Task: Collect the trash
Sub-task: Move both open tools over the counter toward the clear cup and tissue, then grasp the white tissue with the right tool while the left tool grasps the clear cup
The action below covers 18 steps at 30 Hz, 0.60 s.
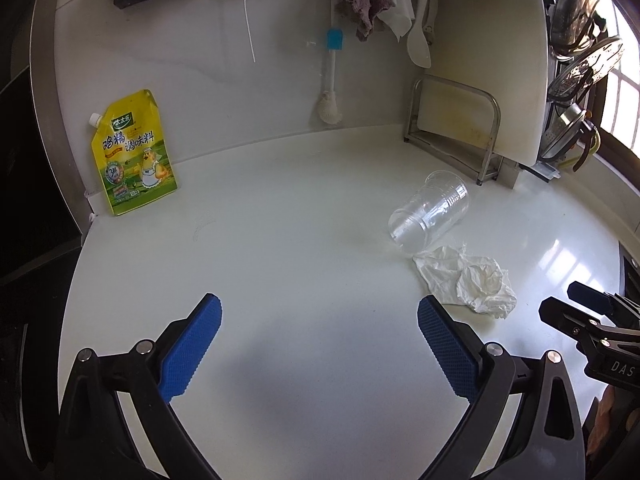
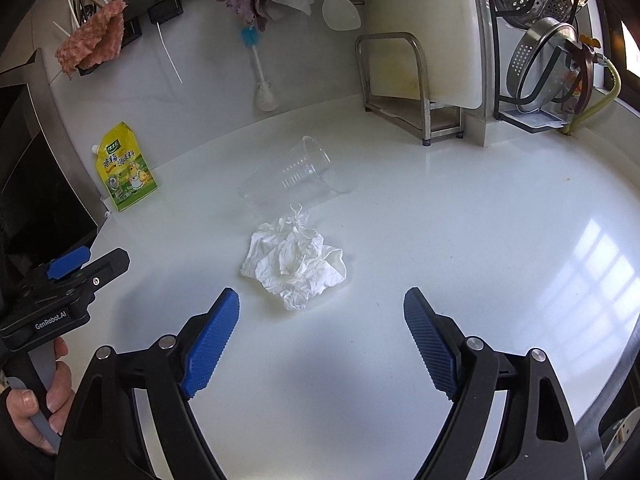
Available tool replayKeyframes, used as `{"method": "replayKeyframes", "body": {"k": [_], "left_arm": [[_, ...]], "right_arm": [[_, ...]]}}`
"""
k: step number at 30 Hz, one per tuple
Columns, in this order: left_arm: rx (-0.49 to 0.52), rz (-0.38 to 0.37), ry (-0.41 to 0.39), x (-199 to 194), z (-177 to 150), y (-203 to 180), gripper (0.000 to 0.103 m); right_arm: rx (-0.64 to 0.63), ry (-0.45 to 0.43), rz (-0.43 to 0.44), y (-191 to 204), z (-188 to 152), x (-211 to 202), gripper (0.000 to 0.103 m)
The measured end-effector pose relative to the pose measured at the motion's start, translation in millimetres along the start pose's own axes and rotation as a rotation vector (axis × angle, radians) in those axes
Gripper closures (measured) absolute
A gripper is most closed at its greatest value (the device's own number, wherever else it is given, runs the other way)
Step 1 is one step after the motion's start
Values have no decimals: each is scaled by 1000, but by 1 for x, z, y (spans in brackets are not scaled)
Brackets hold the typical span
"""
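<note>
A crumpled white tissue (image 2: 296, 258) lies on the white counter just ahead of my right gripper (image 2: 322, 304), which is open and empty; the tissue also shows in the left wrist view (image 1: 468, 278). A clear plastic cup (image 2: 290, 174) lies on its side just behind the tissue, seen too in the left wrist view (image 1: 432, 210). A yellow seasoning pouch (image 1: 134, 154) leans on the back wall at the left, also in the right wrist view (image 2: 126, 168). My left gripper (image 1: 320, 312) is open and empty over bare counter, left of the tissue.
A metal rack (image 1: 456, 128) holding a white cutting board (image 1: 492, 56) stands at the back right. A bottle brush (image 1: 330, 76), cloths and a rice paddle hang on the wall. A dish rack with steel strainers (image 2: 544, 60) stands far right. A dark appliance (image 2: 36, 196) borders the left.
</note>
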<state>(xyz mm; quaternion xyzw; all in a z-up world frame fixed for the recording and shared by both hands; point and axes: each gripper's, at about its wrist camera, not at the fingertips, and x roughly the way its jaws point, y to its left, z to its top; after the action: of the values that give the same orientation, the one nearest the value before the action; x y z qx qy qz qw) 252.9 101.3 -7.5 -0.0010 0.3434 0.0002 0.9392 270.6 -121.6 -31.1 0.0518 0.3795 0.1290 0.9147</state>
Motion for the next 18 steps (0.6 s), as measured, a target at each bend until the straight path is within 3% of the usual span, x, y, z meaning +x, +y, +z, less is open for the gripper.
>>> {"method": "replayKeyframes", "body": {"k": [8,18], "left_arm": [[2,-5,20,10,-2,2,6],[-10,-14,43,15,-2,4,6]], "right_arm": [[-34,49,3,7,12,37,22],[-102,134,-66,24,30,83,23]]}}
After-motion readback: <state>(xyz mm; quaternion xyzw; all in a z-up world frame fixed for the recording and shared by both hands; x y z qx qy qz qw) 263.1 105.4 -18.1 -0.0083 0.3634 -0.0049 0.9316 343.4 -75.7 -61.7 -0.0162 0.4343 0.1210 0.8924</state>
